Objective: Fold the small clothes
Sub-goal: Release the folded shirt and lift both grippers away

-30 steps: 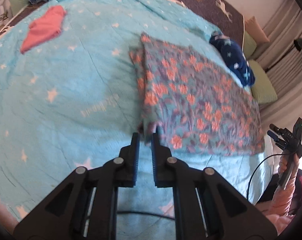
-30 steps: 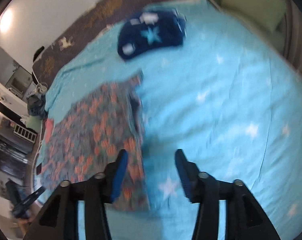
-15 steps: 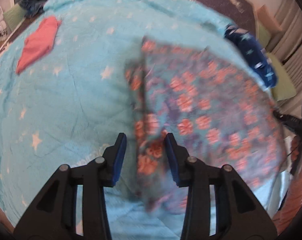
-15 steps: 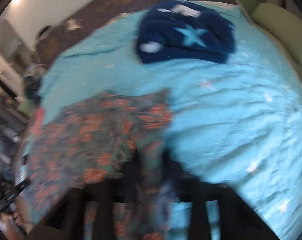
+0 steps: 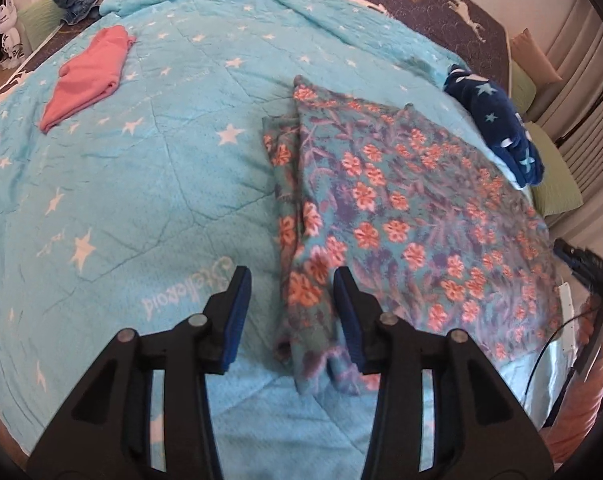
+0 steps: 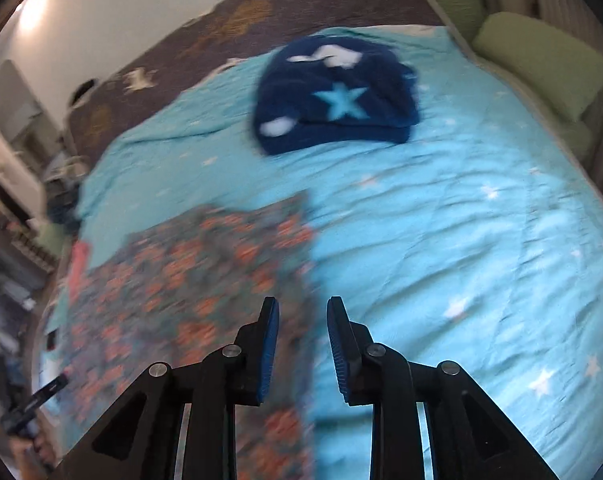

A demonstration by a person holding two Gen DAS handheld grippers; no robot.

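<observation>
On the quilted bedspread (image 5: 149,184), fuzzy floral garment (image 5: 413,216) lies folded flat

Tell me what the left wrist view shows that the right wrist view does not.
Only the left wrist view shows the pink garment lying apart at the far left of the blanket, the printed word on that blanket, and the left tongs, open, with the floral cloth's near edge between them.

Only the right wrist view shows the right tongs close up, open over the cloth's edge, and the dark garment's big light star.

Both show the floral cloth, the dark blue star garment, the blanket and the green cushions.
</observation>
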